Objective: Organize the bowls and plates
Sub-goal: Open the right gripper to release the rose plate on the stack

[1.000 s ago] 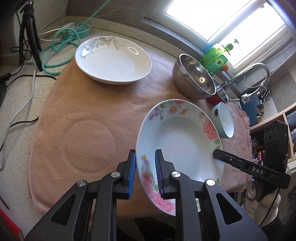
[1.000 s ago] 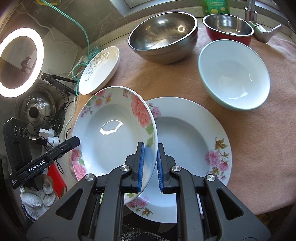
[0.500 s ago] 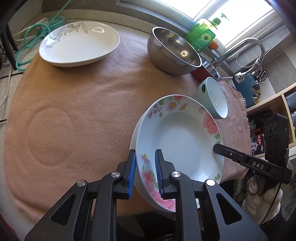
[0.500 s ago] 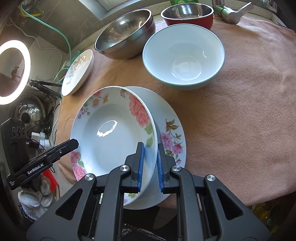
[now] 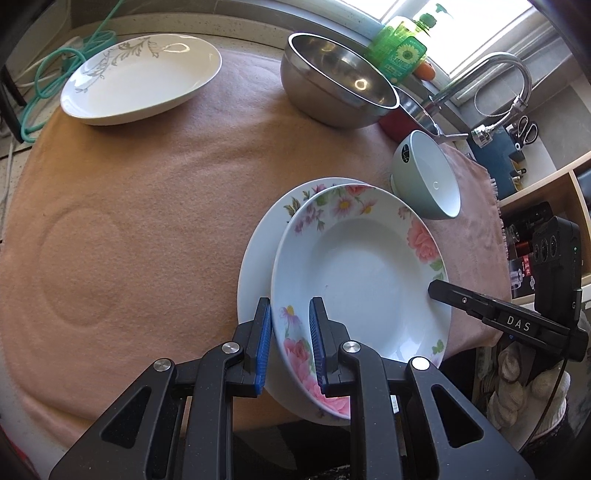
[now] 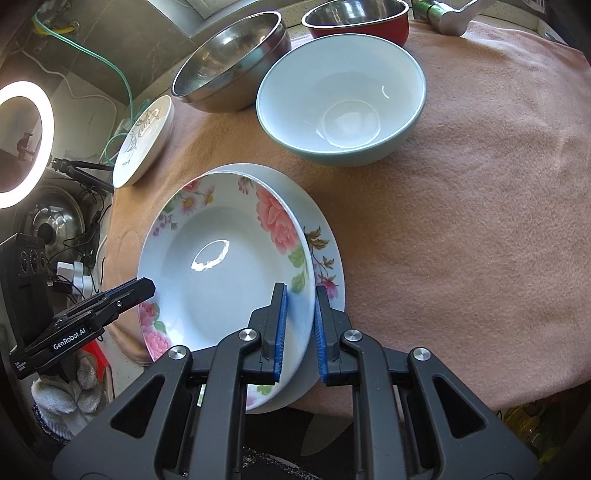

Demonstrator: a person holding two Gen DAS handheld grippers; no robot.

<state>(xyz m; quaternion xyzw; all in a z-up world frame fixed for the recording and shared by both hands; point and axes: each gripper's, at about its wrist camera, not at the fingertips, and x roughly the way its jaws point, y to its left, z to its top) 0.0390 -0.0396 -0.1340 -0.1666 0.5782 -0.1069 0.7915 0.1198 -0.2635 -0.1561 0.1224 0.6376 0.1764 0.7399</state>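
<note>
A deep plate with pink roses (image 5: 362,280) (image 6: 221,273) is held at opposite rims. My left gripper (image 5: 290,306) (image 6: 144,288) is shut on its left rim and my right gripper (image 6: 299,291) (image 5: 439,290) is shut on its right rim. It sits tilted just over a second, wider floral plate (image 5: 258,258) (image 6: 325,251) that lies on the pink cloth (image 5: 147,184); whether they touch I cannot tell. A teal bowl (image 5: 432,181) (image 6: 343,99) stands behind them, then a steel bowl (image 5: 332,88) (image 6: 229,62) and a red bowl (image 6: 358,14).
A white plate with a grey leaf pattern (image 5: 140,81) (image 6: 146,140) rests at the cloth's far left corner. A tap (image 5: 498,74) and a green soap bottle (image 5: 402,55) stand by the window. A ring light (image 6: 22,136) and cables lie off the left edge.
Both grippers carried the rose plate sideways and down over the second floral plate. It now covers most of that plate.
</note>
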